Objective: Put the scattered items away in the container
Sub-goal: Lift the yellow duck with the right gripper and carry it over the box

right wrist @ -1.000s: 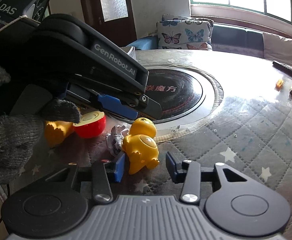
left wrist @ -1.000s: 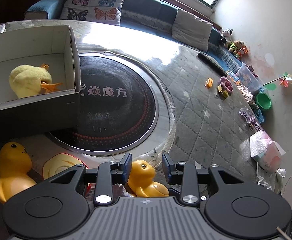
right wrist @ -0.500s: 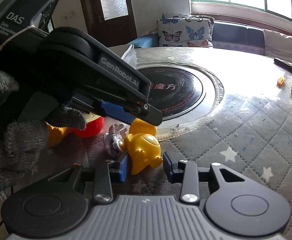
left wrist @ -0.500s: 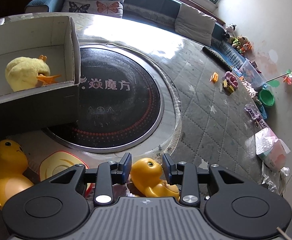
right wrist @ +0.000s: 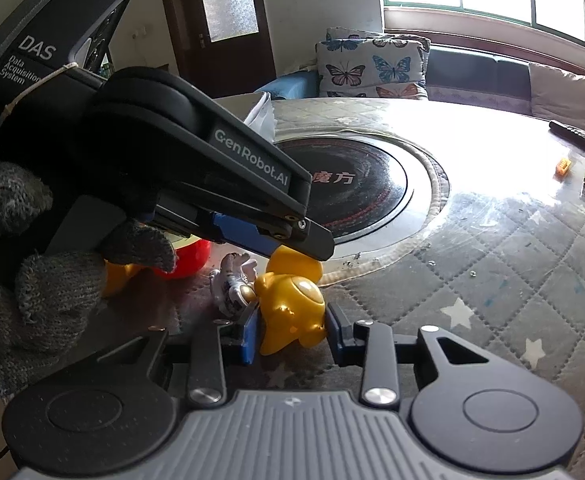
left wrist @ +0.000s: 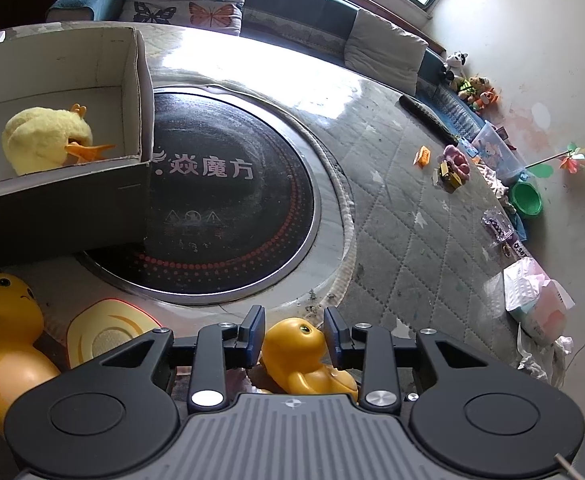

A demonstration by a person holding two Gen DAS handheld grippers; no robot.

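A small yellow rubber duck (left wrist: 296, 350) lies on the quilted table. My left gripper (left wrist: 294, 334) brackets its head from above, jaws apart and close to it. My right gripper (right wrist: 290, 330) brackets its body (right wrist: 290, 306), pads touching or nearly touching both sides. A cardboard box (left wrist: 132, 168) at the left holds a yellow plush duck (left wrist: 46, 140). A bigger yellow duck (left wrist: 2, 344), a red and yellow ball (left wrist: 104, 334) and a small astronaut figure (right wrist: 232, 284) lie close by.
A round black cooktop (left wrist: 220, 208) is set in the table centre. Small toys (left wrist: 450, 166) and an orange piece (left wrist: 422, 157) lie at the far right. The left gripper body (right wrist: 152, 168) and gloved hand (right wrist: 32, 288) fill the right wrist view's left side.
Both grippers have closed in on the small duck. The right jaws have narrowed around its body, and the left gripper has come lower over its head.
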